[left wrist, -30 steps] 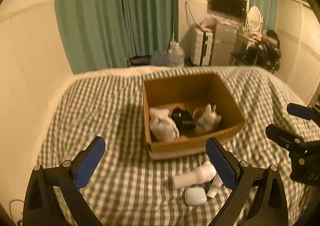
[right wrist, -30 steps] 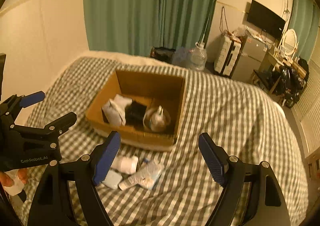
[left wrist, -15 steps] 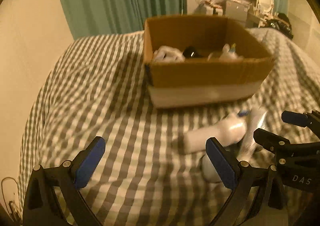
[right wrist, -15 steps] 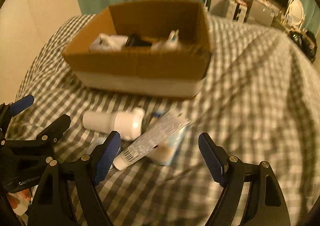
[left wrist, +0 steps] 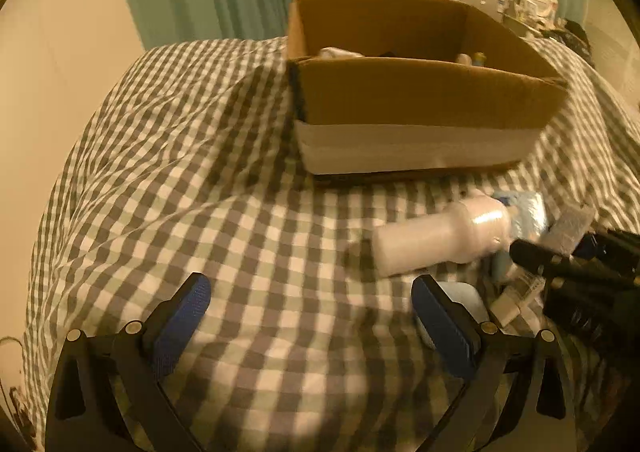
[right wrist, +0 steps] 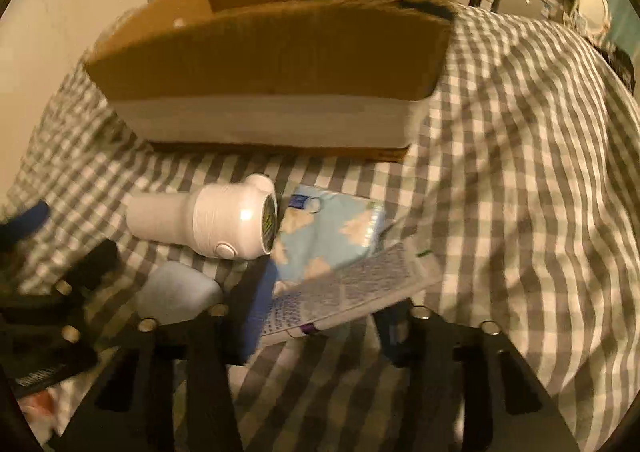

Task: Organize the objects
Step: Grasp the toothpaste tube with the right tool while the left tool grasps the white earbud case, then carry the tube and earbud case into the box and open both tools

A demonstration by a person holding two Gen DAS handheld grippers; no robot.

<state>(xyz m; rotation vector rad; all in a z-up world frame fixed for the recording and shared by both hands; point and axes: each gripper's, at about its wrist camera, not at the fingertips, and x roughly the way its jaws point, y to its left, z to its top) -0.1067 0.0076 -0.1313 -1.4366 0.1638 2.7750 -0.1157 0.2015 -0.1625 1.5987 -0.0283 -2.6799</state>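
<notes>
Bed (left wrist: 168, 156) with checked cover; cardboard box (right wrist: 276, 52) sits on it, already holding a few items, mostly hidden behind its near wall. Loose things lie in a cluster on the cover just in front of the box: white bottle (right wrist: 208, 218) on its side, pale blue tissue pack (right wrist: 332, 228) beside it, flat printed tube (right wrist: 348, 292) lying partly over the pack, small pale case (right wrist: 178, 294) nearest the camera.

Right hand-held gripper (right wrist: 320, 316): low over the cluster, jaws drawn to a narrow gap around the near end of the tube. Frame is motion-blurred; cannot tell whether the pads actually press on the tube.

Left hand-held gripper (left wrist: 316, 320): jaws wide, holding nothing, above bare cover to the left of the bottle (left wrist: 444, 236). Its right finger is close to the pale case (left wrist: 464, 300).

Risks, as judged from here:
- Tube is flat and slick-looking, taken near one end; a shallow pinch could let it droop or slip out on the lift.
- Tube overlaps the tissue pack, so a low grasp may catch the pack's wrapper and drag it along.
- Left finger of the right gripper is close to bottle and case; a sideways move could roll the bottle.
- Soft bedding gives under pressure, so pushing down may bury the tube instead of gripping it.
- The two grippers sit close together; collision is possible if both go for the cluster.
</notes>
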